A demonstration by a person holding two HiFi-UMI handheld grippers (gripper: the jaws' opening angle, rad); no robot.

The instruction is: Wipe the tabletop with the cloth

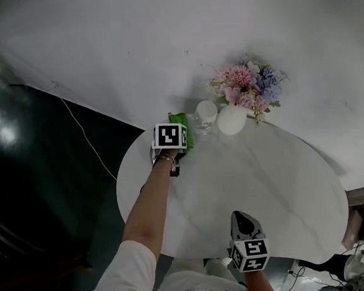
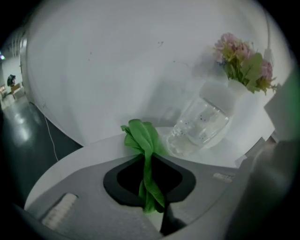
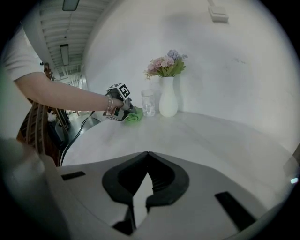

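Cloth (image 2: 146,140), green and bunched, is held between the jaws of the left tongs (image 2: 146,161), which are closed narrow on it. Its long axis runs along the jaws, from 6 to 12 o'clock, and the loose end stands out ahead, low over the table (image 1: 268,185). A glass (image 2: 201,124) is seen just beside it at 2 o'clock. In the head view most of the bare table lies at 4 to 5 o'clock from the cloth, so a stroke that way is judged to be needed. The right tongs (image 3: 147,159) are closed on nothing, well apart at the near rim.
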